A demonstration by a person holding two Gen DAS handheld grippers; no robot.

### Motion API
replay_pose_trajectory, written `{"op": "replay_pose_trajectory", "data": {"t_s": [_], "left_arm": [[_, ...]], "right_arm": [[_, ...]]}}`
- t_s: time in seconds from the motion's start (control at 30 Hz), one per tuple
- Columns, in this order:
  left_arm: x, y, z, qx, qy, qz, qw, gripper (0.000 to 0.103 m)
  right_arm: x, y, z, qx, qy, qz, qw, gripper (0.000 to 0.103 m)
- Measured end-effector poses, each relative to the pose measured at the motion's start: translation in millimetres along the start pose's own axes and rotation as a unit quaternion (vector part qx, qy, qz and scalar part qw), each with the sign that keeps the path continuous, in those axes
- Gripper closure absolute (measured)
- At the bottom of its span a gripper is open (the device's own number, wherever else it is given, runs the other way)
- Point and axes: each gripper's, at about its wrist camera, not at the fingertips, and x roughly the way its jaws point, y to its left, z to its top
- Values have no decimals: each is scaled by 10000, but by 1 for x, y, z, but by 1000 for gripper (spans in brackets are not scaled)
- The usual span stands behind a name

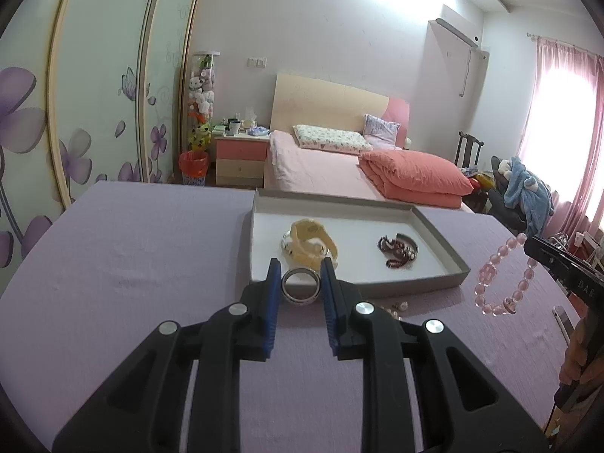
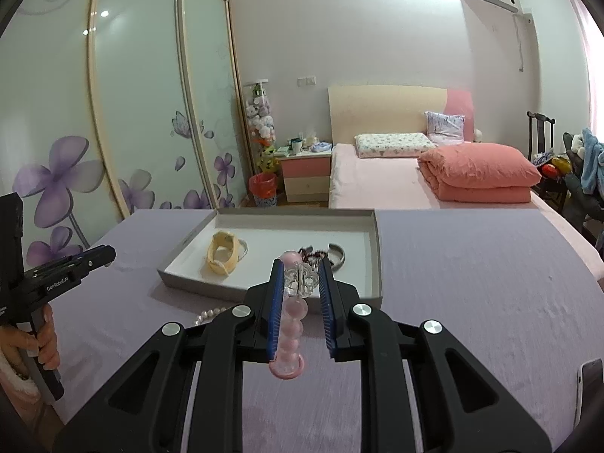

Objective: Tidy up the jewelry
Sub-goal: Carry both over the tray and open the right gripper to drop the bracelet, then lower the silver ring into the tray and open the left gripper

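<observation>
My left gripper (image 1: 301,270) is shut on a silver bangle (image 1: 301,287) and holds it just in front of the near wall of the grey tray (image 1: 438,234). My right gripper (image 2: 301,267) is shut on a pink bead bracelet (image 2: 292,317) with a clear flower charm, held above the cloth near the tray (image 2: 188,236); the bracelet also shows in the left wrist view (image 1: 502,275). In the tray lie a cream watch (image 1: 311,243) on a silver bangle and a dark red bead bracelet (image 1: 396,251) beside a grey cuff (image 2: 338,255).
A lilac cloth (image 1: 151,264) covers the table. A pearl strand (image 2: 207,315) lies on the cloth in front of the tray. A phone (image 2: 589,385) sits at the table's right edge. A bed and wardrobe stand beyond the table.
</observation>
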Motion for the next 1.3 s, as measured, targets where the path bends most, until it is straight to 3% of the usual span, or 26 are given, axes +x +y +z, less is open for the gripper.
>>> {"op": "replay_pose_trajectory", "data": {"t_s": [0.47, 1.1, 1.17, 1.23, 1.3], "left_arm": [[42, -20, 53, 73, -584, -155, 9981, 81], [139, -29, 75, 49, -360, -131, 9993, 81], [145, -30, 73, 40, -321, -141, 9994, 81], [150, -28, 73, 41, -283, -155, 9995, 81], [154, -28, 71, 46, -245, -181, 9995, 81]], "right_arm": [[48, -2, 46, 6, -264, -62, 9996, 83], [140, -9, 42, 223, 334, 235, 9989, 83], [143, -10, 40, 238, 381, 233, 9987, 78], [143, -11, 39, 256, 391, 201, 9987, 61], [142, -12, 37, 271, 342, 155, 9989, 57]]}}
